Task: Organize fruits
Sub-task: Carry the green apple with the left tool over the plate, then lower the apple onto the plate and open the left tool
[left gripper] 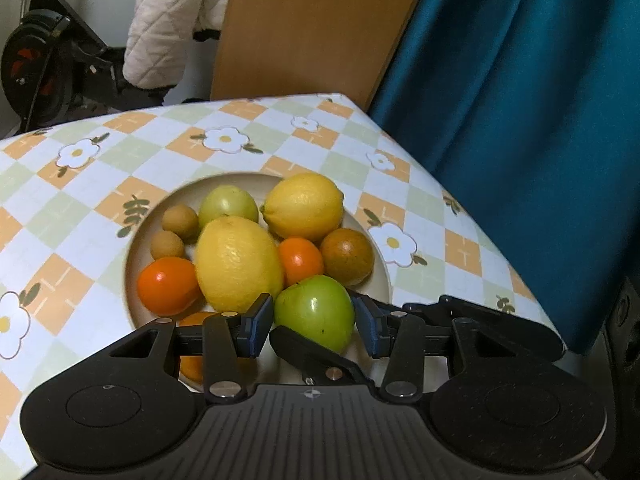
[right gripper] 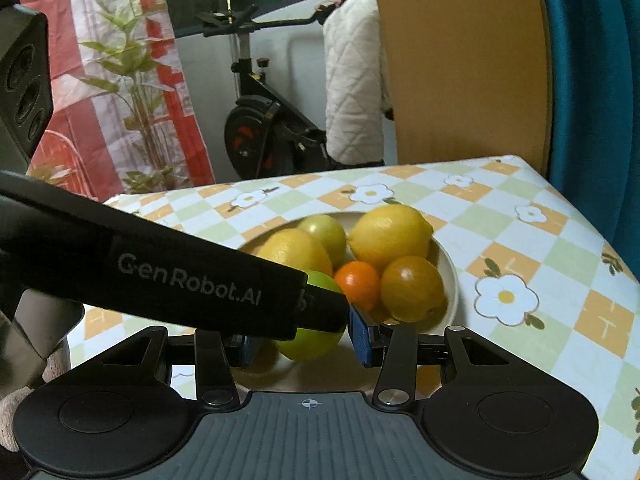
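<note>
Fruit plate (left gripper: 378, 236) on the checked, flower-printed desk (left gripper: 120, 168), with both tools at its near edge.

The left tool (left gripper: 314, 318) has its blue pads to either side of a glossy green apple (left gripper: 316, 312) at the near rim; a gap shows on each side, so it is released, not clenched. Ahead of it lie two yellow lemons, the nearer (left gripper: 238, 264) just left of the apple and the farther (left gripper: 304, 206) beyond. Between them sit small oranges (left gripper: 300, 260), a brownish-green round fruit (left gripper: 347, 256), a pale green fruit (left gripper: 228, 206) and two small tan ones (left gripper: 180, 220). The right tool (right gripper: 304, 340) faces the same apple from the near side, its left finger hidden behind the left tool's black body; whether it is grasping cannot be told.
</note>
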A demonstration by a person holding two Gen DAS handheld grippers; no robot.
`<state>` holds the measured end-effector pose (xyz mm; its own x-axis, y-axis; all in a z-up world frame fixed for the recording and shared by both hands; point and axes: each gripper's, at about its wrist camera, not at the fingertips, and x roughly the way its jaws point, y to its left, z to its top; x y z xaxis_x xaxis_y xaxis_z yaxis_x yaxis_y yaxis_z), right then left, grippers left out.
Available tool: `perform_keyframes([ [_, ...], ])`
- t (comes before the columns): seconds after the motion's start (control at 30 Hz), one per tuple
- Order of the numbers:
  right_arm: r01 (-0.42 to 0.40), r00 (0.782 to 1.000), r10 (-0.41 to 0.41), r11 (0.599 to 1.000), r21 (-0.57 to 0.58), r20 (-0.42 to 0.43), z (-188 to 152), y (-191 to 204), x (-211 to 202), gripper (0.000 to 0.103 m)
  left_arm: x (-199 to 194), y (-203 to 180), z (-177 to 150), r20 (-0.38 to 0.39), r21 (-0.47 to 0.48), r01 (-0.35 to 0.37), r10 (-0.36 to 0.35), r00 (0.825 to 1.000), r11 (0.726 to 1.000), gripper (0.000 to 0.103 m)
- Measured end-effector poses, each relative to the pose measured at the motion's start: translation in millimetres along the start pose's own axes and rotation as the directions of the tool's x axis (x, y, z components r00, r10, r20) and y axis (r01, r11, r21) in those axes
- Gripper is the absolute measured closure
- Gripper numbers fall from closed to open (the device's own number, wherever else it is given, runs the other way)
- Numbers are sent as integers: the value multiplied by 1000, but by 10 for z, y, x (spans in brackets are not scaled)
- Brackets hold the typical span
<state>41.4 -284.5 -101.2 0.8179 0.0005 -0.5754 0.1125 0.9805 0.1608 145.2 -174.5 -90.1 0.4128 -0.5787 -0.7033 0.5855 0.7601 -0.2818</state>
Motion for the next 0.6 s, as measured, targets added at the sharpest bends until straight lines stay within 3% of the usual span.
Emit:
perform_keyframes([
  [0.6,2,999,-3,1000,-9,-38,-62,-6,104,62,54,46,-43,-20,-15,-14,14,1000,1000,56],
])
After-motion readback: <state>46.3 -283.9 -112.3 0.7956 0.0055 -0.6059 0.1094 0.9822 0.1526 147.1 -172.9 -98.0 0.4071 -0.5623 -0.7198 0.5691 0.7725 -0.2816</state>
